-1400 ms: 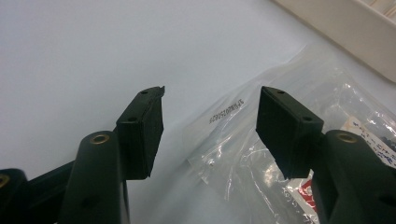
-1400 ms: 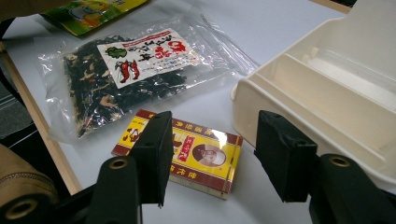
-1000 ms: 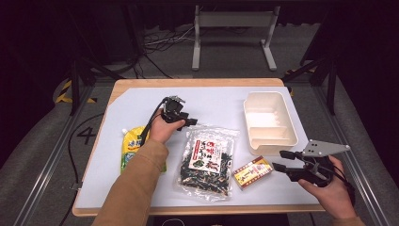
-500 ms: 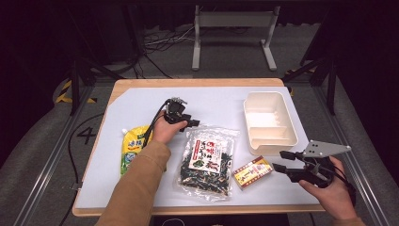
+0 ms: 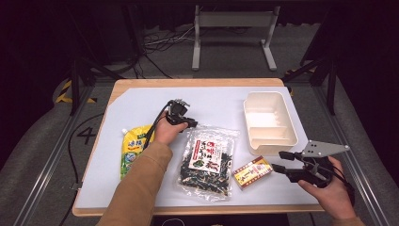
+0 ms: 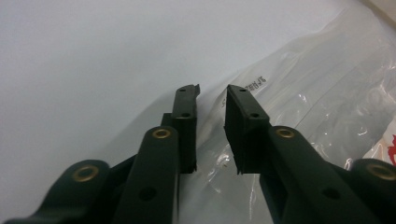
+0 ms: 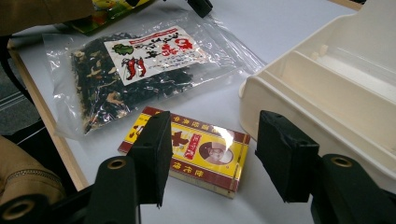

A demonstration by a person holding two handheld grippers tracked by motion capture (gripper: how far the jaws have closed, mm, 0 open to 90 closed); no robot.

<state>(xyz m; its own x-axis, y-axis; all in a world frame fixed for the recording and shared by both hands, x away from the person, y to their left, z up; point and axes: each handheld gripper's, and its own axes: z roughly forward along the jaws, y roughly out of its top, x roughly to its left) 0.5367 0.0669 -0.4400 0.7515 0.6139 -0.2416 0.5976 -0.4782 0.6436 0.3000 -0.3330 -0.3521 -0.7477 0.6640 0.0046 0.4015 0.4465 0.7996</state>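
With its 2 jaws just closing on the far-left corner of the clear bag of dried food [image 5: 207,158] at mid-desk [image 5: 141,106], apparently not yet pinching, the left hand-held gripper [image 5: 192,124] must clamp before lifting, while the right hand-held gripper [image 5: 278,161] hangs apart near the yellow box [image 5: 252,172].

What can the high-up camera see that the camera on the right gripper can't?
High view, not the right gripper view: the dark floor around the table, the metal stand behind it, and the person's right hand holding the gripper.

Right gripper view, not the high view: a low, close look at the red-and-yellow box's front edge and the white tray's outer wall, framed by its wide-open black fingers.

Both: the box, the tray and the clear bag of dark dried bits on the white table top.
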